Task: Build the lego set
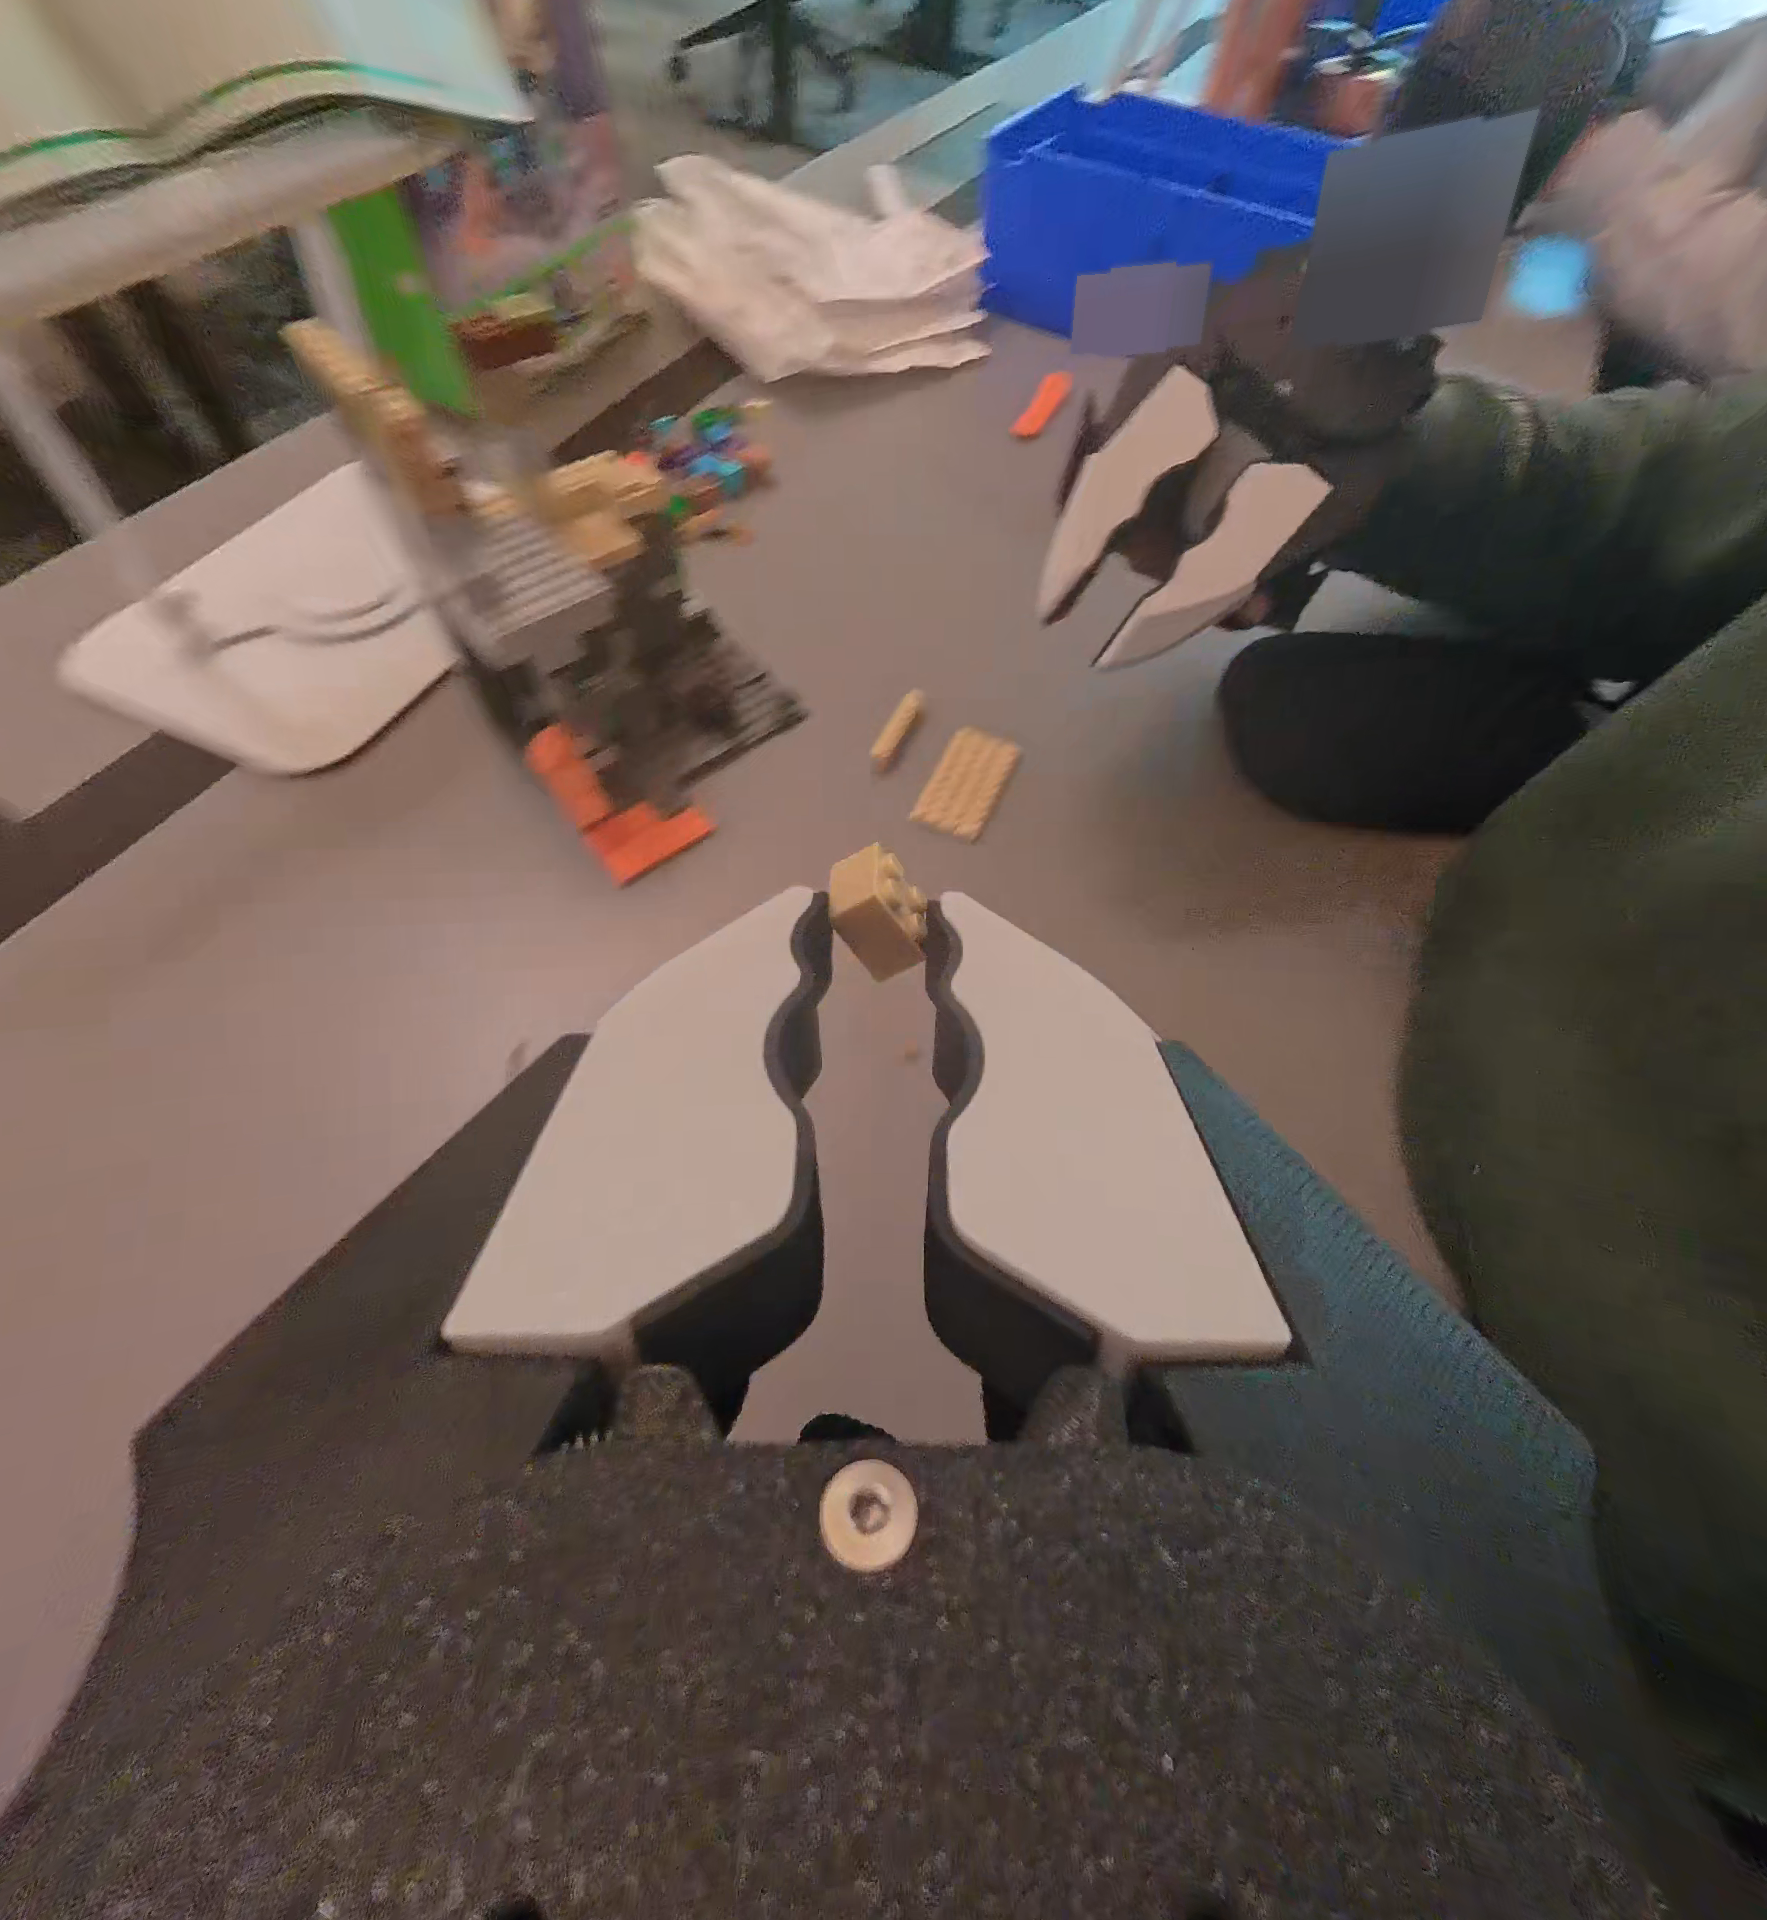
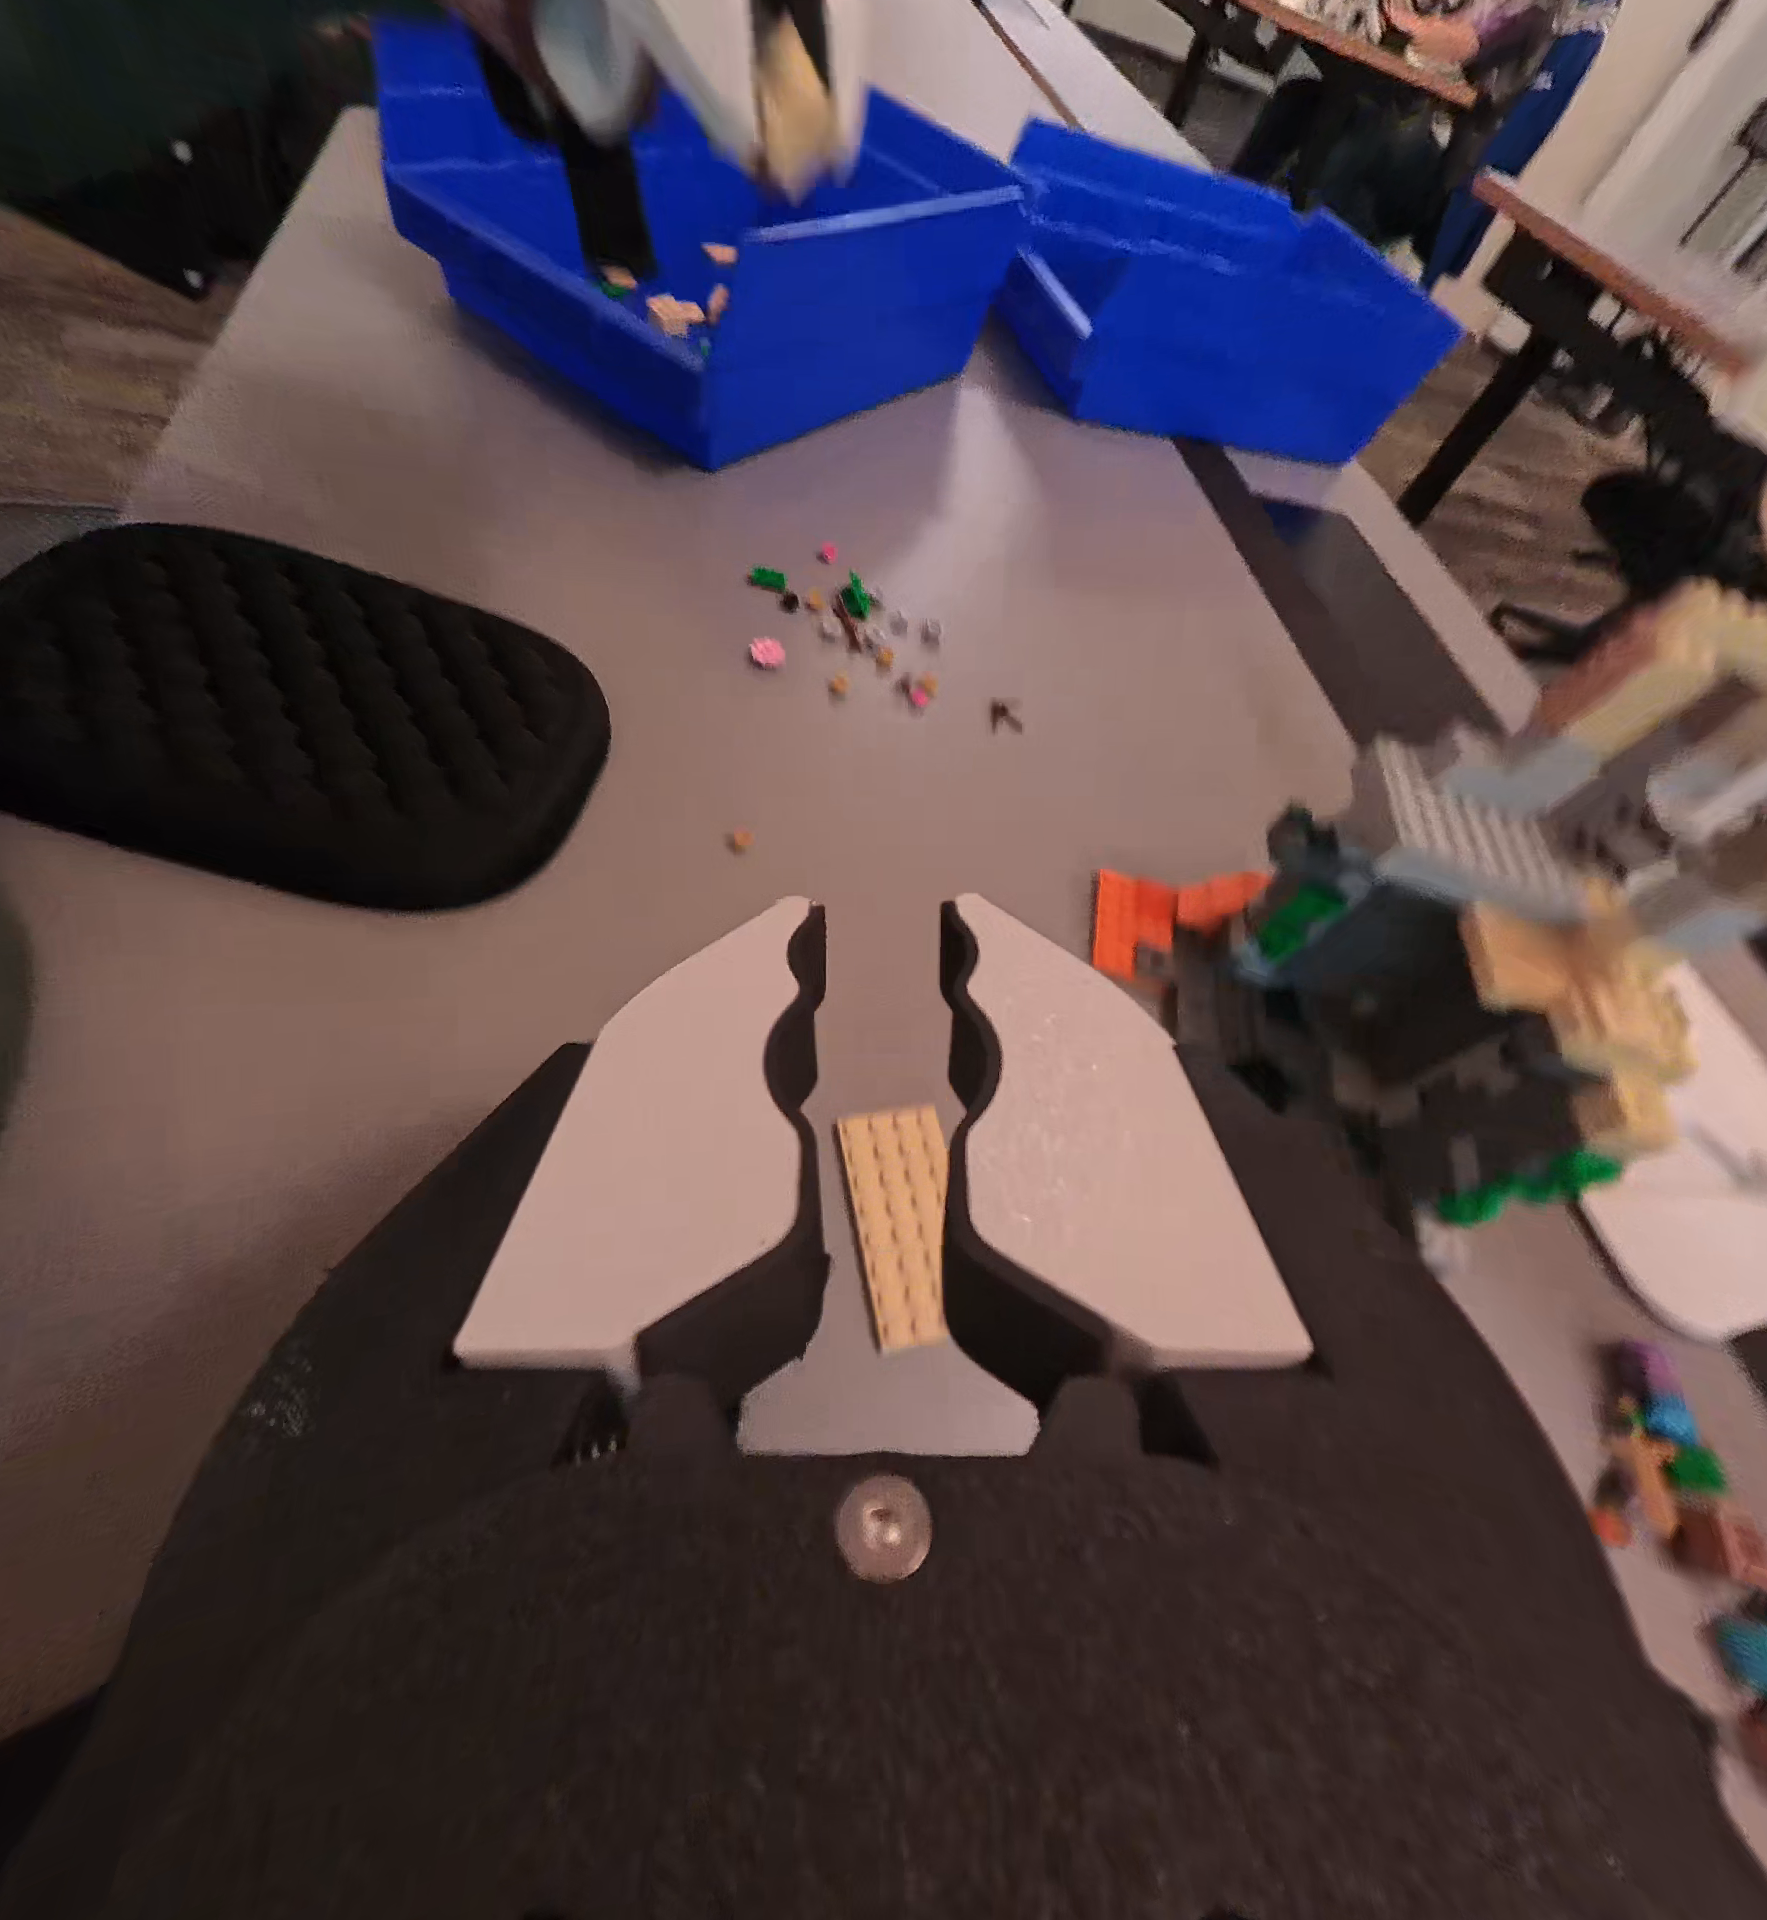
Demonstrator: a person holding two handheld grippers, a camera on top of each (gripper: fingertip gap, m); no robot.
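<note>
Left wrist view first: my left gripper (image 1: 877, 914) has its fingers closed down to a narrow gap, pinching a small tan brick (image 1: 879, 911) right at the tips, tilted, studs facing up and to the right. It's up off the grey table (image 1: 339, 987). Ahead on the table lie a flat tan plate (image 1: 965, 782) and a thin tan strip (image 1: 897, 729) just beside it, both loose. The half-built lego model (image 1: 588, 644) stands to the left of those, dark walls, orange bits at the foot, tan pieces on top, pretty blurred. The right gripper (image 1: 1076, 634) shows farther off on the right, tips nearly together, nothing I can see in them.

Right wrist view: my right gripper (image 2: 881, 914) has its fingers a little apart and holds nothing. It hangs over the table (image 2: 443, 987), and the tan plate (image 2: 898, 1226) shows through the gap between the fingers, lying flat, not touched as far as I can tell. The model (image 2: 1430, 987) sits off to the right. Further out there's a scatter of tiny pieces (image 2: 848, 634) and two blue bins (image 2: 858, 343). A black textured pad (image 2: 266, 707) lies on the left.
</note>
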